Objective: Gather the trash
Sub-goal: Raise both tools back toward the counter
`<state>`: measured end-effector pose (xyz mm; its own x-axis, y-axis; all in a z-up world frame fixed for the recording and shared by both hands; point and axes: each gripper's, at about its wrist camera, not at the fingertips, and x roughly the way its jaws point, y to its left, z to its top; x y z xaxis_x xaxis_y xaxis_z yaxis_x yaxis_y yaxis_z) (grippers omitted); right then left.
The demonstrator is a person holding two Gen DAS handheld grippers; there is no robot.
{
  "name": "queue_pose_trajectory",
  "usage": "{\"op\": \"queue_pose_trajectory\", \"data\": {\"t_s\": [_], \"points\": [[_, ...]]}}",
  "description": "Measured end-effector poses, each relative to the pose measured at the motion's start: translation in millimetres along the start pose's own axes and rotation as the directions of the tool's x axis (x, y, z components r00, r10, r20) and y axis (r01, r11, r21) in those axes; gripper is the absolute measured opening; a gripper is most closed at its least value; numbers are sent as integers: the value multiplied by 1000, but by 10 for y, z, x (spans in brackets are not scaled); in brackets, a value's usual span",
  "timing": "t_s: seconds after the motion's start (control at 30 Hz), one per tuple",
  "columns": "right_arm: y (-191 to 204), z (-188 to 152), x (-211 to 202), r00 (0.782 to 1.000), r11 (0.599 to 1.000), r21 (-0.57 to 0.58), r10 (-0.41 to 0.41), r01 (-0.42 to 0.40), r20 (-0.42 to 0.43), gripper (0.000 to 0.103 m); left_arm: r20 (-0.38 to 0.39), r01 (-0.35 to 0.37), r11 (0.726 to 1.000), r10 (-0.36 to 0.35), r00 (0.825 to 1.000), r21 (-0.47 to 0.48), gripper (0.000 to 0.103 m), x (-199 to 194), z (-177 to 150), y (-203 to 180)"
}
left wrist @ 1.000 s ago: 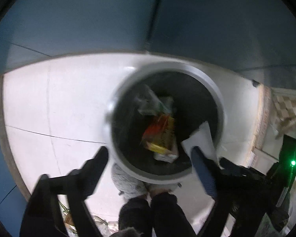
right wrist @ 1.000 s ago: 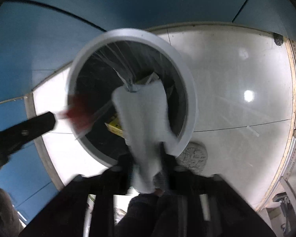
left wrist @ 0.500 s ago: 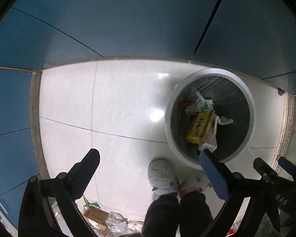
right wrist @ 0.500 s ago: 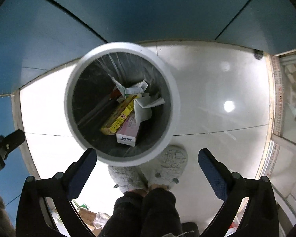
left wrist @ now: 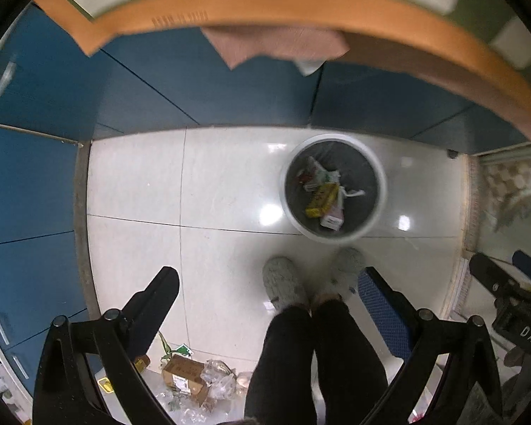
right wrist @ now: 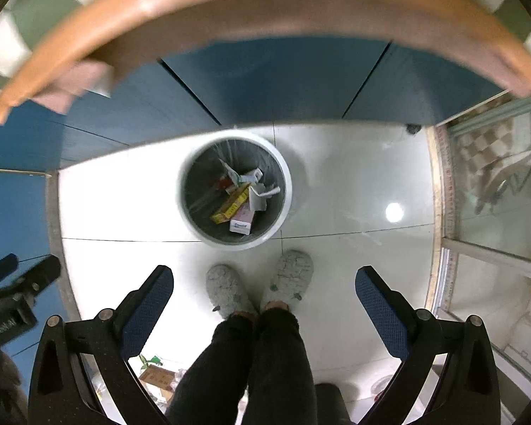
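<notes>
Both held high above the trash bin (right wrist: 234, 187), pointing down: left gripper (left wrist: 267, 285) and right gripper (right wrist: 264, 285) spread wide, empty.

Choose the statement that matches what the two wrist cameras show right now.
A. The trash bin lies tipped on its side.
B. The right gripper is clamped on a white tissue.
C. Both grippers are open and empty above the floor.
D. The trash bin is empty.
C: the left gripper and right gripper both stand wide open holding nothing, while the upright trash bin holds a yellow box and a pink box.

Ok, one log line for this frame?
left gripper: open, empty | right gripper: open, empty | bin: holds boxes, paper | floor litter: uncollected
</notes>
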<state>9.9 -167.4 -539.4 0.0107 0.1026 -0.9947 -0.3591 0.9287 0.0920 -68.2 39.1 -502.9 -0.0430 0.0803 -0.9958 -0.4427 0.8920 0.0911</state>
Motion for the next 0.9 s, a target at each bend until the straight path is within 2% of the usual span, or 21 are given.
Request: {"op": "queue_pose_trajectory", "data": {"t_s": [0.27, 0.37, 0.47, 0.57, 0.63, 0.7, 0.83, 0.9], "points": [[90, -345, -1612, 997, 1000, -24, 4, -2, 82, 103, 70, 58, 997, -62, 996, 56, 103, -1159, -317, 45], [138, -477, -2076, 994, 1000, -22, 10, -7, 111, 103, 108, 68, 995, -76, 991, 76, 103, -1482, -375, 77], [171, -585, -2436, 990, 999, -14, 33, -31, 140, 103, 159, 46, 994, -60, 985, 96, 103, -1790, -406, 99], [211, -603, -2634, 982, 997, -6, 83, -83, 168, 103, 240, 34, 995, -55, 969, 90, 103, -2100, -336, 136], [205, -513, -2775, 974, 992, 12, 119, -124, 193, 103, 289, 32, 997, -52, 956, 73, 103, -2254, -203, 140], [162, -351, -2850, 964, 987, 33, 144, -155, 223, 103, 339, 2, 999, -18, 941, 50, 103, -2419, -9, 134], [-47, 151, -3058, 940, 973, 84, 185, -217, 286, 103, 421, -57, 998, 45, 906, 16, 103, -2645, 572, 78], [-217, 511, -3132, 931, 968, 106, 186, -229, 315, 103, 434, -74, 997, 63, 899, 9, 103, -2668, 822, 15]]}}
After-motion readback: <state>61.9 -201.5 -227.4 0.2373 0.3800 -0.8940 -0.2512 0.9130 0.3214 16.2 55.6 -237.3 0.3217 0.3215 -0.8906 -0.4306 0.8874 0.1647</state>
